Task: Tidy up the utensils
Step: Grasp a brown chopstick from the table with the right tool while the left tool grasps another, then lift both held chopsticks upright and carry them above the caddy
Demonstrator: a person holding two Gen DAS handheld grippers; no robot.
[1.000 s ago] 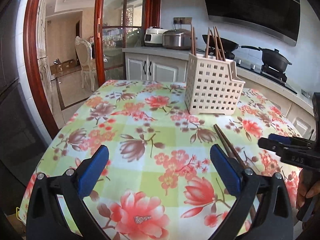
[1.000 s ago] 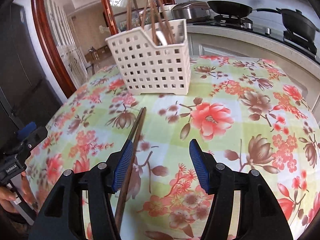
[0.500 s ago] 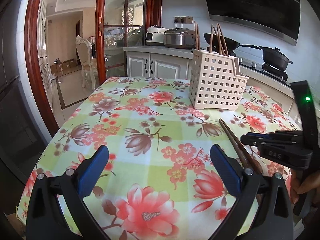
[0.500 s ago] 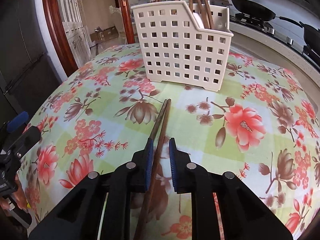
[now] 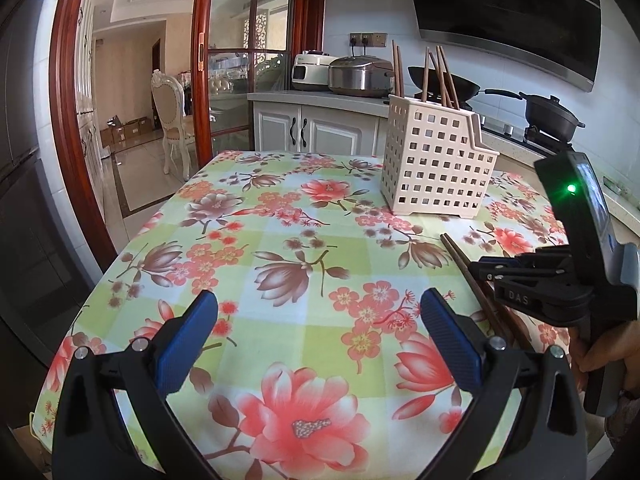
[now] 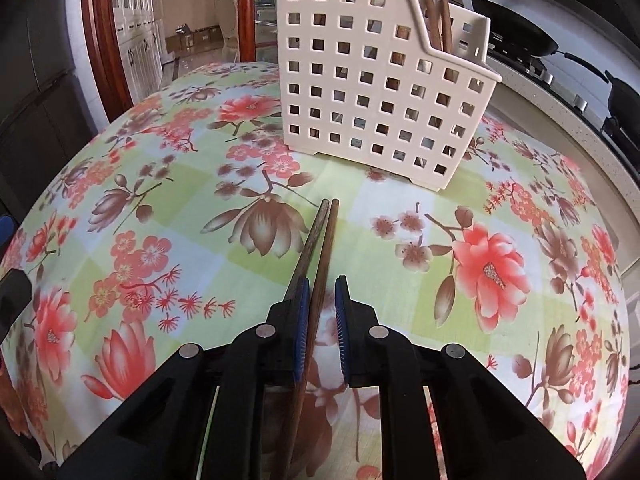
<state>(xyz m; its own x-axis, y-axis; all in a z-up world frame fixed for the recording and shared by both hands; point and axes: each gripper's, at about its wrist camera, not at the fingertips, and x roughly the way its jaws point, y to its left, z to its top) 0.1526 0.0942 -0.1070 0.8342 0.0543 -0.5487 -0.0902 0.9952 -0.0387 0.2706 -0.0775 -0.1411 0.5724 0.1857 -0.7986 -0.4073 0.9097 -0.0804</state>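
A pair of brown chopsticks (image 6: 322,240) lies on the floral tablecloth (image 6: 160,220), tips toward a white perforated utensil basket (image 6: 380,92) that holds several chopsticks upright. My right gripper (image 6: 322,300) has its jaws closed to a narrow gap around the pair, one stick against the left pad. In the left wrist view the right gripper (image 5: 486,270) sits over the chopsticks (image 5: 460,256) at the right, and the basket (image 5: 436,164) stands at the far right of the table. My left gripper (image 5: 320,316) is open and empty above the tablecloth.
The table (image 5: 280,240) has a rounded near edge. Behind it run a kitchen counter with rice cookers (image 5: 360,76) and a stove with pans (image 5: 552,116). A glass door with a red frame (image 5: 200,80) stands at the left.
My right gripper moved forward along the chopsticks toward the basket and closed its jaws from wide open to a narrow gap around them. The left gripper drifted slightly and stayed open.
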